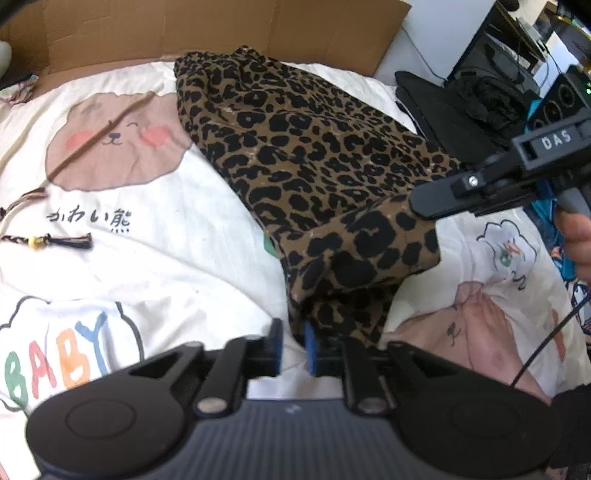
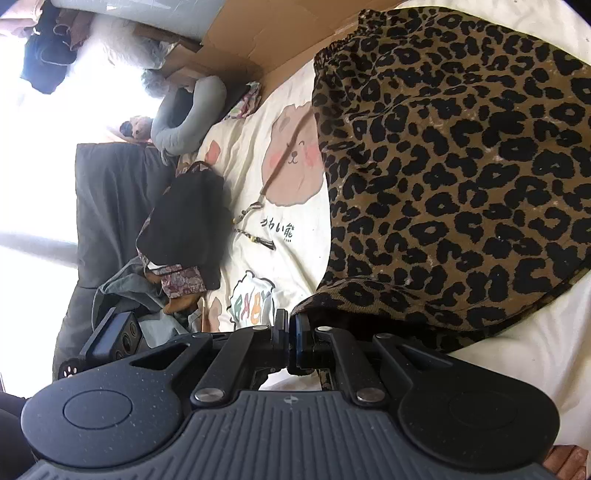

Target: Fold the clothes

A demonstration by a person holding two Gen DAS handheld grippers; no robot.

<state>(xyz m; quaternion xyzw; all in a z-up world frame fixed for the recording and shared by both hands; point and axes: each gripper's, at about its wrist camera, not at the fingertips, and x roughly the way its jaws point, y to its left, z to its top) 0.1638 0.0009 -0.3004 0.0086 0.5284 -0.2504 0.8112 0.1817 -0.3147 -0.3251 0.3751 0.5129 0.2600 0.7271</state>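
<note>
Leopard-print fabric, brown with black spots, forms the garment [image 1: 314, 162] that lies across a cream bedsheet [image 1: 177, 258] printed with cartoon bears and the word "BABY". Its gathered far edge reaches toward a flattened cardboard sheet [image 1: 221, 33] at the head of the bed; its near end is lifted and folded over on itself.

Left gripper [image 1: 291, 347]: seen from its own wrist camera, the blue-padded fingers [image 1: 309, 347] stand slightly apart, with the near hem of the garment hanging down between them. Whether the pads actually pinch the cloth cannot be told, since the fabric hides the contact.

Right gripper [image 2: 288, 339]: in the right wrist view its fingers are drawn nearly together, with a corner of the garment [image 2: 461, 166] at the right-hand pad; the cloth appears to be clamped, though the contact is partly in shadow. In the left wrist view the same tool [image 1: 424, 199] enters from the right, its black tip touching the raised fold of the garment.

Surroundings: a braided cord with a dark tassel [image 1: 70, 242] lies on the sheet to the left of the garment, well apart from it. A dark bag [image 2: 184, 221] sits at the bed's left margin in the right wrist view, and black clothing [image 1: 454, 107] lies beyond the garment's far right side.
</note>
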